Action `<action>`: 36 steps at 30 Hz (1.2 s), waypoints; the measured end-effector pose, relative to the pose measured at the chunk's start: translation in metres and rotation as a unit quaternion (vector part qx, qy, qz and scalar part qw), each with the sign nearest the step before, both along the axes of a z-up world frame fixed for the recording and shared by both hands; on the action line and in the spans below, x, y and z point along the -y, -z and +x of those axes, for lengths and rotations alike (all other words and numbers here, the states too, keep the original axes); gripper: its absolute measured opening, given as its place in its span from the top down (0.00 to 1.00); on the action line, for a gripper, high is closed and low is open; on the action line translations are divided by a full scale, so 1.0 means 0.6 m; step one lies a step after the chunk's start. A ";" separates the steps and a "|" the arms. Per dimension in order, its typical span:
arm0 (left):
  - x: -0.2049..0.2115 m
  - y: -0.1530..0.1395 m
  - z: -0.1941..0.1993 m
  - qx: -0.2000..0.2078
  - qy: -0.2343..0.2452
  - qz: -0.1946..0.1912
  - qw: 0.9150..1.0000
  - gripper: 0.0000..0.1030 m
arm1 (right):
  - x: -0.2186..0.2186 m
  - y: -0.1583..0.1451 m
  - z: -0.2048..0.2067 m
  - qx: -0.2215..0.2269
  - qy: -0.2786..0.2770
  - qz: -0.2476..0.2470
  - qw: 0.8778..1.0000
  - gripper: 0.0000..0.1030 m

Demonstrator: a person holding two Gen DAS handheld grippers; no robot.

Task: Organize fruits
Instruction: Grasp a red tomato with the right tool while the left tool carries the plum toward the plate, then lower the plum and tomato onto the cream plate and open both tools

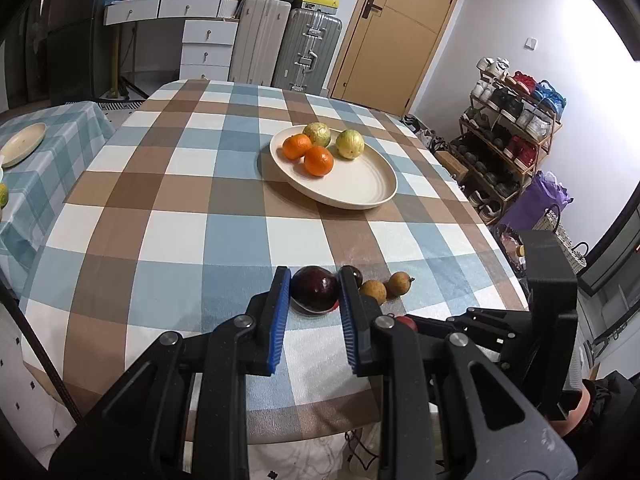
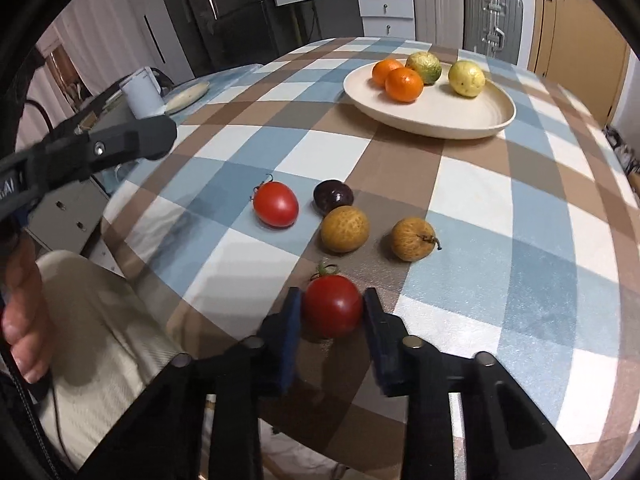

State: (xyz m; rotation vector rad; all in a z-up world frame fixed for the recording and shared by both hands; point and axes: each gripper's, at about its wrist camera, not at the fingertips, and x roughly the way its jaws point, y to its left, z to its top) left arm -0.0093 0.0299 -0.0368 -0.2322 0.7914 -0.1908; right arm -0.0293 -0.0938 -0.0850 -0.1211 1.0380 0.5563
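Note:
My left gripper (image 1: pixel 314 280) is shut on a dark purple fruit (image 1: pixel 315 289) held above the table near its front edge. My right gripper (image 2: pixel 332 304) is shut on a red tomato (image 2: pixel 332 306) low over the cloth. On the cloth lie a second red tomato (image 2: pixel 276 204), a small dark purple fruit (image 2: pixel 333 196) and two tan longans (image 2: pixel 345 229) (image 2: pixel 412 239). A cream plate (image 1: pixel 360 188) (image 2: pixel 460 120) farther back holds two oranges (image 1: pixel 319 161) and two yellow-green fruits (image 1: pixel 350 144).
The checked tablecloth (image 1: pixel 192 200) covers the table. A side table at the left carries a small plate (image 1: pixel 22 144) and a white mug (image 2: pixel 140 92). Suitcases (image 1: pixel 308 52), drawers and a shoe rack (image 1: pixel 508 136) stand beyond the table.

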 end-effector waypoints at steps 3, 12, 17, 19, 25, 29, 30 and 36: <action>0.000 0.000 0.000 0.000 0.000 0.000 1.000 0.79 | 0.001 -0.004 0.000 0.005 0.002 -0.001 1.000 0.71; 0.013 -0.010 0.023 0.000 0.019 0.017 1.000 0.79 | 0.021 -0.041 0.005 0.023 0.018 0.041 0.999 0.71; 0.037 -0.030 0.081 -0.005 0.049 0.032 0.998 0.79 | 0.042 -0.070 0.028 0.035 0.032 0.070 0.996 0.71; 0.048 -0.037 0.109 -0.005 0.058 0.033 0.998 0.79 | 0.052 -0.080 0.042 0.041 0.039 0.075 0.996 0.71; 0.081 -0.043 0.222 -0.016 0.080 0.030 0.996 0.79 | 0.090 -0.108 0.104 0.061 0.068 0.098 0.991 0.71; 0.095 -0.032 0.308 -0.044 0.089 0.010 0.995 0.79 | 0.107 -0.117 0.161 0.075 0.084 0.091 0.989 0.71; 0.098 -0.028 0.329 -0.046 0.086 0.008 0.995 0.79 | 0.108 -0.117 0.175 0.076 0.087 0.085 0.990 0.71; 0.125 0.004 0.439 -0.076 0.114 -0.017 0.990 0.79 | 0.117 -0.107 0.274 0.076 0.091 0.075 0.990 0.71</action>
